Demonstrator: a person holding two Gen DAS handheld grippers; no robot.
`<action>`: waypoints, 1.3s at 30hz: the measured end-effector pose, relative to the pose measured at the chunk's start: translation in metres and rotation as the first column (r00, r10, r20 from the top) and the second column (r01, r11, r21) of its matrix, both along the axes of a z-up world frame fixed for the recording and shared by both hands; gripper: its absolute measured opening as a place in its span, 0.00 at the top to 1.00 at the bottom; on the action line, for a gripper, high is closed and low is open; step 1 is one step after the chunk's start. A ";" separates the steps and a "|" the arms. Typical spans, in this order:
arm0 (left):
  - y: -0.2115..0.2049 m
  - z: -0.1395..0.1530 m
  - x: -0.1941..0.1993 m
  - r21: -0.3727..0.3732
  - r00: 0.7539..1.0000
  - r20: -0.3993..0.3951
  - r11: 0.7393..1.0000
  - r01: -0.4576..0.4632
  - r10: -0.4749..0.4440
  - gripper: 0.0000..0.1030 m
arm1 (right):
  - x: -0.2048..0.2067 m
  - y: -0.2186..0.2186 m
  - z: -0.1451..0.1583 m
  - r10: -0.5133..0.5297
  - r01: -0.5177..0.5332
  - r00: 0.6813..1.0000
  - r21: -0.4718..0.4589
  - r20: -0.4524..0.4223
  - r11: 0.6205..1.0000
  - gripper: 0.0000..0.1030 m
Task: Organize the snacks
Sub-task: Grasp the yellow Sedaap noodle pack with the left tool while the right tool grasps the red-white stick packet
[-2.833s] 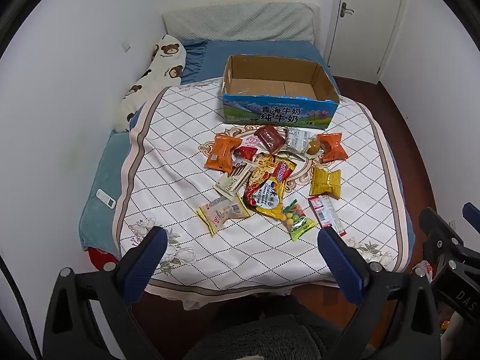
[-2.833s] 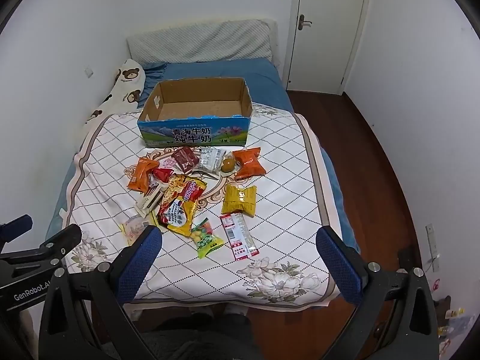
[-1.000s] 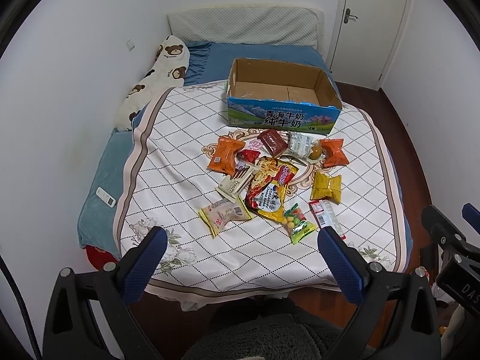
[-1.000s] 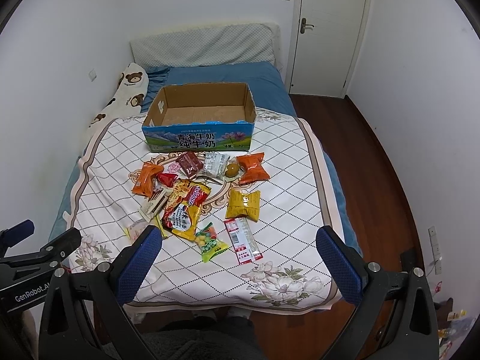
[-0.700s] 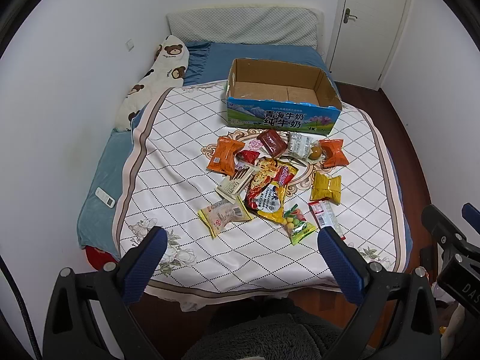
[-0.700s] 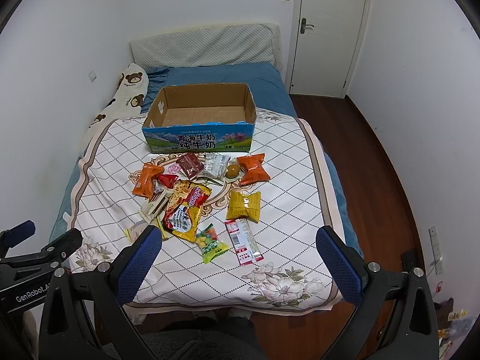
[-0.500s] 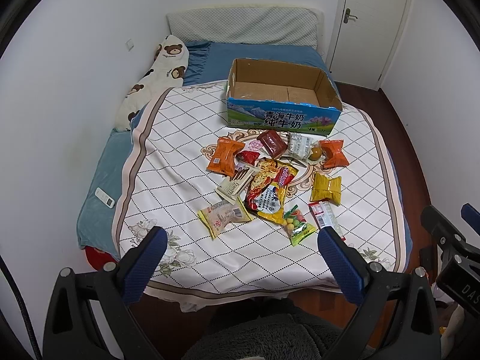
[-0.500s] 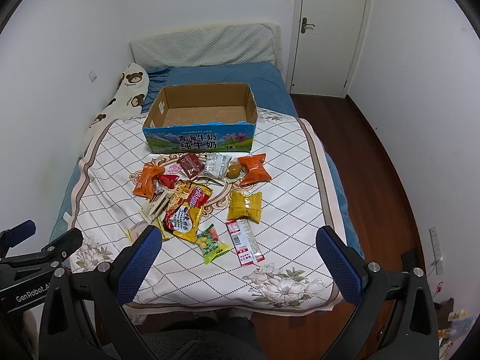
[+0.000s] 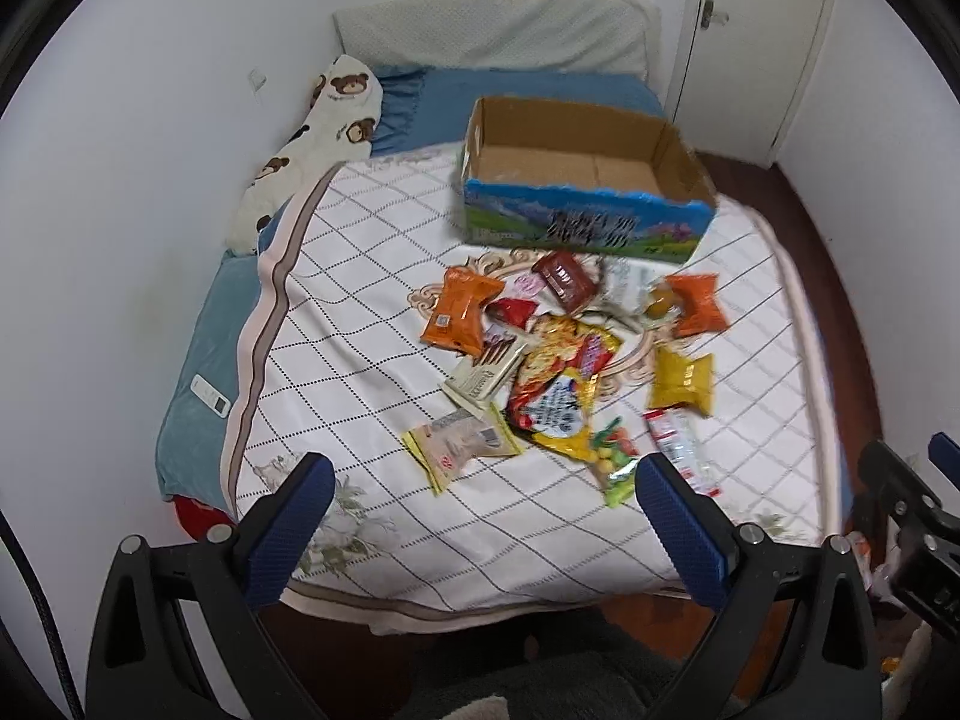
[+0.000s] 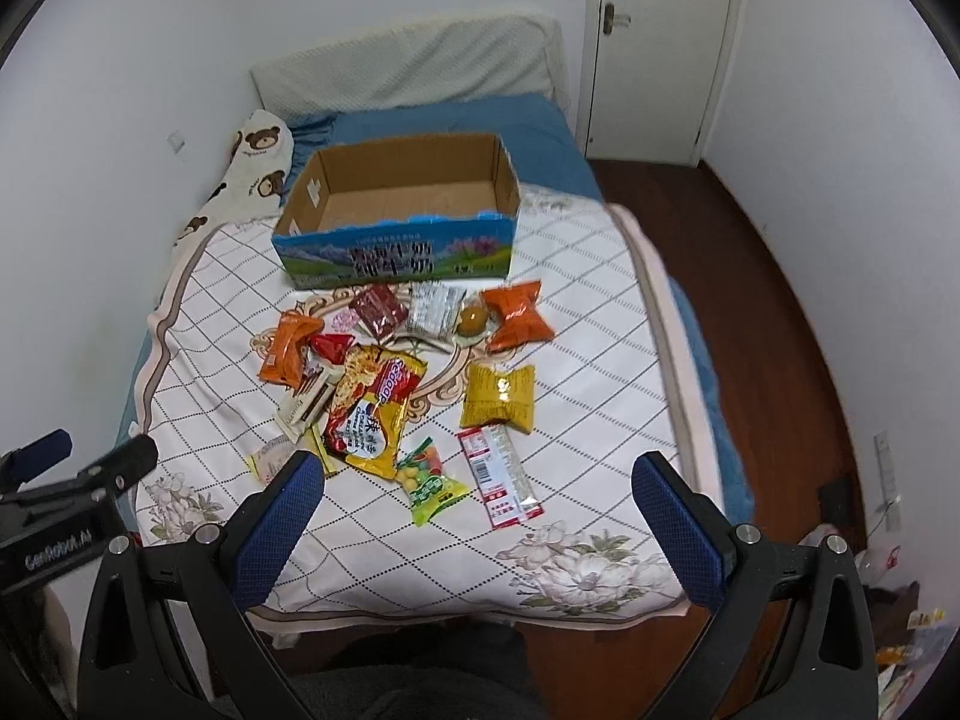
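Left gripper [image 9: 483,483] spread wide; right gripper [image 10: 474,480] likewise.

Even indoor light, soft shadows, slight motion blur (left view), fisheye-warped edges

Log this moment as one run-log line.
stage: before first pick | left gripper: open, empty | right gripper: open, empty | box: empty | snacks: loose on bedspread
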State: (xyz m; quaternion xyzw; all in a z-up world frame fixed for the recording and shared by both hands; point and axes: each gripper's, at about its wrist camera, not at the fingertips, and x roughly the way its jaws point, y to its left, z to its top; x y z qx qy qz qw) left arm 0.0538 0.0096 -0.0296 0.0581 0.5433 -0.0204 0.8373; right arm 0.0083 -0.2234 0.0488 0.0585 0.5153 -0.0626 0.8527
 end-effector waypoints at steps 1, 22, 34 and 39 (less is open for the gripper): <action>0.001 -0.007 0.006 0.009 1.000 -0.005 1.000 0.005 -0.005 0.00 | 0.007 -0.002 -0.011 -0.002 0.003 1.000 0.013 -0.021 1.000 0.00; -0.095 -0.279 0.170 0.158 0.880 -0.412 0.933 0.325 -0.237 0.01 | 0.130 -0.061 -0.288 -0.006 0.059 0.893 0.104 -0.450 0.993 0.02; -0.103 -0.284 0.170 0.197 0.913 -0.333 0.930 0.310 -0.235 0.22 | 0.129 -0.041 -0.354 0.089 -0.032 0.832 0.113 -0.548 0.993 0.14; -0.091 -0.290 0.153 0.157 0.890 -0.396 0.939 0.307 -0.225 0.23 | 0.122 -0.032 -0.376 0.105 -0.065 0.817 0.090 -0.567 0.994 0.16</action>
